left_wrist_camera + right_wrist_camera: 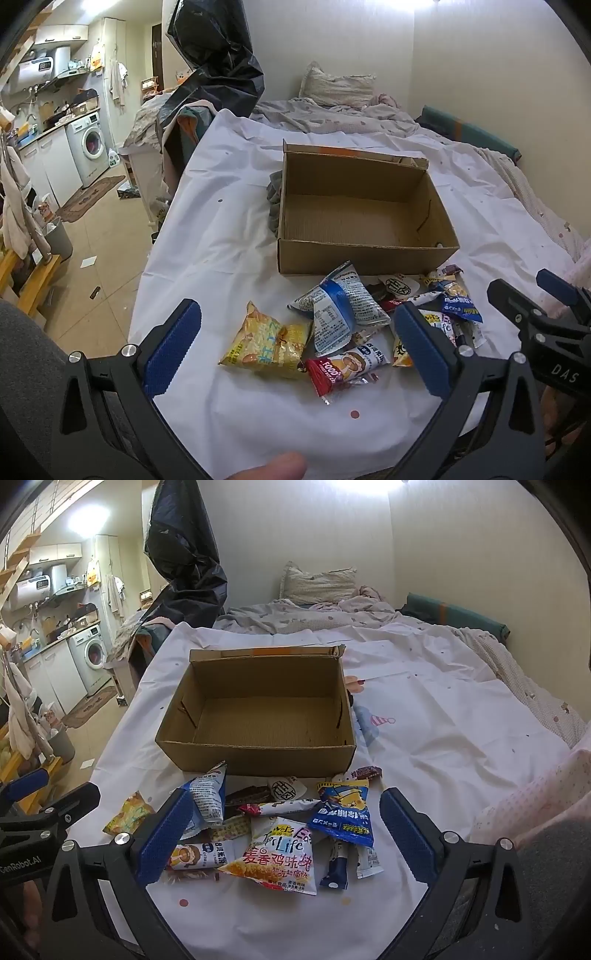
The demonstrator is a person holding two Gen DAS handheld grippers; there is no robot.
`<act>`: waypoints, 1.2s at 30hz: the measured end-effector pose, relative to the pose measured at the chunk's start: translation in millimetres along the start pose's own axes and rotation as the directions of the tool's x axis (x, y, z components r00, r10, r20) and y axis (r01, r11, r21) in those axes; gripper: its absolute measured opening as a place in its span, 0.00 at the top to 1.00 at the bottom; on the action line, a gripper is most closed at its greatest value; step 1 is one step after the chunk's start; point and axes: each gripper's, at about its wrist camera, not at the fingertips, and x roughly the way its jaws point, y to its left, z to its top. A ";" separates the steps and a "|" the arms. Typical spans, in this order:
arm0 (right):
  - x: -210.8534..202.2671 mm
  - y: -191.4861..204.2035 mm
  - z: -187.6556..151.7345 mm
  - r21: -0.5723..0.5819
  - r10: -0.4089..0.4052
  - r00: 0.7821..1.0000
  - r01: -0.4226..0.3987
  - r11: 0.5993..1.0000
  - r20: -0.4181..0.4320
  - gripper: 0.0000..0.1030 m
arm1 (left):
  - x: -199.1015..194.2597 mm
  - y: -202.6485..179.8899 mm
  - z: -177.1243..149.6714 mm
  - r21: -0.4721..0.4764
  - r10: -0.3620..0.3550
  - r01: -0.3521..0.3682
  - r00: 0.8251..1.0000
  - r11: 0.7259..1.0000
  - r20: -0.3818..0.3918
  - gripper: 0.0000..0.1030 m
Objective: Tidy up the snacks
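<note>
An open cardboard box (365, 254) (258, 755) stands empty on a white sheet. In front of it lies a heap of several snack packets. A yellow packet (267, 341) (127, 812), a blue-and-white packet (338, 306) (208, 794) and a red-and-white bar (345, 365) (201, 856) lie on the left. A white chicken-flavour packet (277, 853) and a blue packet (343, 812) (460, 304) lie on the right. My left gripper (299, 332) hangs open above the yellow packet, holding nothing. My right gripper (286, 823) hangs open above the white packet, holding nothing.
The sheet (443, 738) covers a bed with a pillow (338, 88) and rumpled covers at the back. A black plastic bag (214, 66) hangs at the left. A grey cloth (275, 201) lies beside the box. Kitchen units and a washing machine (88, 146) stand far left.
</note>
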 end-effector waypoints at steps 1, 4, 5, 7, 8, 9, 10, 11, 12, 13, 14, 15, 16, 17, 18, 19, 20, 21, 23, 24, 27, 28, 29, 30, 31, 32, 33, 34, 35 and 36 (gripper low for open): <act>-0.1 0.1 0.9 0.001 0.002 1.000 -0.002 1.000 0.000 0.00 | 0.0 0.1 -0.3 0.000 0.000 0.000 1.000 1.000 0.001 0.00; -0.5 -0.3 -0.3 0.000 0.001 1.000 -0.001 1.000 0.000 0.00 | 0.3 -0.1 -0.9 -0.001 0.001 -0.001 1.000 1.000 0.002 0.00; -0.7 -0.3 -0.5 0.000 0.001 1.000 -0.001 1.000 0.001 0.00 | 0.1 0.0 -0.7 -0.001 0.001 -0.001 1.000 1.000 0.002 0.00; 0.2 0.1 -1.0 0.001 0.001 1.000 -0.001 1.000 0.000 0.00 | 0.0 -0.2 -0.5 -0.001 0.001 -0.001 1.000 1.000 0.002 0.00; 0.1 0.1 -1.6 0.001 0.000 1.000 0.000 1.000 0.000 0.00 | -0.2 -0.2 -0.6 0.000 0.001 -0.001 1.000 1.000 0.003 0.00; 0.3 0.2 -0.9 0.001 0.001 1.000 -0.001 1.000 0.000 0.00 | -0.2 -0.2 -0.8 0.000 0.001 -0.001 1.000 1.000 0.003 0.00; 0.5 0.4 -0.7 0.000 0.002 1.000 -0.002 1.000 0.000 0.00 | -0.2 -0.1 -1.1 0.000 0.002 -0.002 1.000 1.000 0.003 0.00; 0.5 0.4 -0.7 0.000 0.001 1.000 -0.001 1.000 0.001 0.00 | -0.4 0.1 -1.1 0.000 0.001 -0.001 1.000 1.000 0.004 0.00; 0.5 0.4 -1.1 0.000 0.001 1.000 -0.001 1.000 0.001 0.00 | -0.1 0.1 -1.4 0.000 0.001 -0.001 1.000 1.000 0.004 0.00; 0.7 0.3 -1.4 -0.001 0.001 1.000 -0.001 1.000 -0.001 0.00 | -0.5 0.2 -1.3 0.000 0.001 -0.001 1.000 1.000 0.004 0.00; 0.3 0.3 -1.1 0.000 0.001 1.000 -0.001 1.000 -0.001 0.00 | -0.3 0.2 -1.4 0.001 0.001 -0.001 1.000 1.000 0.005 0.00; 0.4 0.6 -0.6 0.000 0.001 1.000 -0.001 1.000 -0.002 0.00 | -0.3 0.4 -1.4 0.001 0.001 -0.001 1.000 1.000 0.005 0.00; 0.3 0.7 -0.4 0.000 0.002 1.000 -0.002 1.000 -0.002 0.00 | -0.4 0.5 -1.4 0.000 0.000 0.000 1.000 1.000 0.005 0.00; 0.3 0.8 -0.6 0.000 0.002 1.000 -0.002 1.000 -0.001 0.00 | -0.6 0.6 -1.4 0.000 -0.001 0.001 1.000 1.000 0.005 0.00; 0.5 1.0 -0.6 -0.001 0.000 1.000 0.000 1.000 0.000 0.00 | -0.4 0.3 -1.5 0.001 0.000 0.000 1.000 1.000 0.005 0.00; 0.6 0.9 -0.9 -0.001 0.001 1.000 -0.001 1.000 -0.001 0.00 | -0.4 0.2 -1.5 0.001 0.001 -0.001 1.000 1.000 0.005 0.00; 0.5 0.8 -0.6 0.000 0.003 1.000 -0.003 1.000 -0.001 0.00 | -0.5 0.3 -1.5 0.001 0.001 -0.001 1.000 1.000 0.005 0.00; -0.4 0.7 -0.5 0.001 0.004 1.000 -0.004 1.000 -0.001 0.00 | -0.4 0.2 -1.7 0.000 0.001 -0.001 1.000 1.000 0.006 0.00; -1.0 1.6 -0.1 0.000 0.003 1.000 -0.003 1.000 0.001 0.00 | -0.5 0.2 -1.7 0.000 0.001 -0.001 1.000 1.000 0.005 0.00; -0.9 1.5 0.0 0.001 0.004 1.000 -0.004 1.000 0.000 0.00 | -0.4 0.0 -1.8 0.000 0.001 -0.001 1.000 1.000 0.006 0.00; -0.7 1.6 -0.2 -0.001 0.002 1.000 -0.002 1.000 0.000 0.00 | -0.6 0.1 -2.0 0.000 0.002 -0.002 1.000 1.000 0.007 0.00; -0.4 1.3 -0.4 0.000 0.004 1.000 -0.004 1.000 0.000 0.00 | -0.5 0.1 -1.9 0.001 0.001 -0.001 1.000 1.000 0.006 0.00; -0.2 1.4 -0.5 0.000 0.003 1.000 -0.003 1.000 0.000 0.00 | -0.7 0.2 -1.8 0.000 0.001 -0.001 1.000 1.000 0.005 0.00; -0.2 1.5 -0.6 0.000 0.003 1.000 -0.003 1.000 0.000 0.00 | -0.4 0.0 -2.2 0.001 0.001 -0.001 1.000 1.000 0.006 0.00; 0.0 1.4 -0.6 0.000 0.004 1.000 -0.004 1.000 0.001 0.00 | -0.3 0.0 -2.3 0.001 0.001 -0.001 1.000 1.000 0.007 0.00; -0.4 1.5 -0.7 -0.001 0.004 1.000 -0.004 1.000 0.001 0.00 | -0.5 0.1 -2.3 0.001 0.000 0.000 1.000 1.000 0.007 0.00; -0.4 1.5 -0.8 -0.001 0.003 1.000 -0.003 1.000 0.001 0.00 | -0.2 -0.2 -2.4 0.001 0.001 -0.001 1.000 1.000 0.007 0.00; 0.1 1.5 -0.7 0.000 0.003 1.000 -0.003 1.000 0.001 0.00 | -0.4 -0.1 -2.5 0.001 0.001 -0.001 1.000 1.000 0.007 0.00; 0.1 1.6 -0.6 0.000 0.003 1.000 -0.003 1.000 0.001 0.00 | 0.9 -1.0 -1.2 0.001 0.001 -0.001 1.000 1.000 0.005 0.00; 0.1 1.7 -0.7 0.000 0.002 1.000 -0.002 1.000 0.001 0.00 | 1.9 -1.8 -0.2 0.001 0.001 -0.001 1.000 1.000 0.005 0.00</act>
